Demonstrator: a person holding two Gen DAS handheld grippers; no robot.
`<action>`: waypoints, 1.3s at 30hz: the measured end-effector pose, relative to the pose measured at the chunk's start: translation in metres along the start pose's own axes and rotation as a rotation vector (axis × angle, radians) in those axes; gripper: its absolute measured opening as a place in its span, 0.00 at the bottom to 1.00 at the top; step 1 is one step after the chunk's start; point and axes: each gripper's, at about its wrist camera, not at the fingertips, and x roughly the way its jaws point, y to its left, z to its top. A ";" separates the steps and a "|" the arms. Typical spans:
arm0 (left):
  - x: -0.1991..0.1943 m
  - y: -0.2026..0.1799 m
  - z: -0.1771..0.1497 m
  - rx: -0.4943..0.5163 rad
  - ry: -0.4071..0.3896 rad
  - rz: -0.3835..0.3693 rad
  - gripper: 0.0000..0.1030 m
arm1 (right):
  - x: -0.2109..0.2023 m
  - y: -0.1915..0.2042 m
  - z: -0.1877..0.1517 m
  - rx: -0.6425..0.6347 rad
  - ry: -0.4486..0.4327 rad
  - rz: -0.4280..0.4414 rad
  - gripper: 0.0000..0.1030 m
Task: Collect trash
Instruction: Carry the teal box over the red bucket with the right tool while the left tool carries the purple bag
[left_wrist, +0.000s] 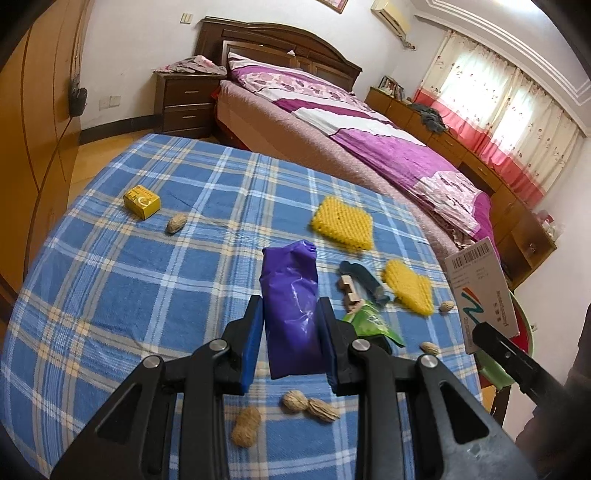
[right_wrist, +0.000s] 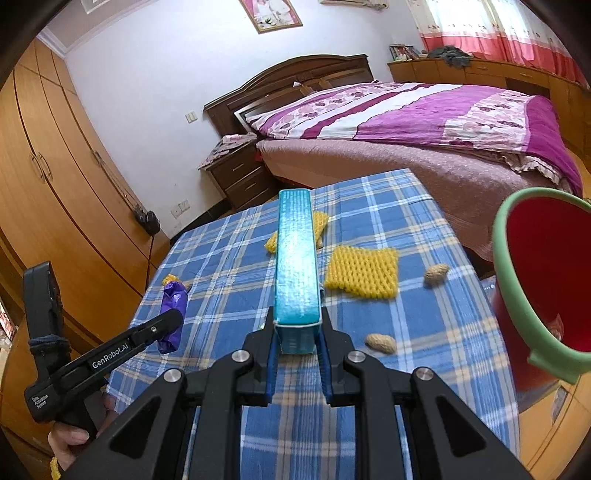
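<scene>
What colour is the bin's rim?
Pale green, around a red bucket; clearest in the right wrist view.

Tablecloth (left_wrist: 110, 295): blue plaid, white and tan lines. Crumpled wrapper (left_wrist: 290, 314) purple; flat box (right_wrist: 297, 273) teal on its edge, white face with barcode. Foam nets (right_wrist: 364, 277) yellow, small carton (left_wrist: 142, 202) yellow, peanuts (left_wrist: 177, 223) tan, torn packet (left_wrist: 369, 321) green. Bucket (right_wrist: 517, 280): red, pale green rim. Bedspread (right_wrist: 443, 114) magenta and white, floral bands. Gripper pads (left_wrist: 249, 354) blue on black.
</scene>
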 end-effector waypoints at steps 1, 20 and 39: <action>-0.002 -0.002 0.000 0.003 -0.002 -0.002 0.29 | -0.003 -0.002 -0.001 0.007 -0.004 0.000 0.20; -0.021 -0.051 -0.011 0.087 -0.001 -0.058 0.29 | -0.063 -0.039 -0.018 0.094 -0.108 -0.008 0.20; -0.004 -0.138 -0.014 0.226 0.055 -0.165 0.29 | -0.113 -0.102 -0.022 0.216 -0.223 -0.107 0.20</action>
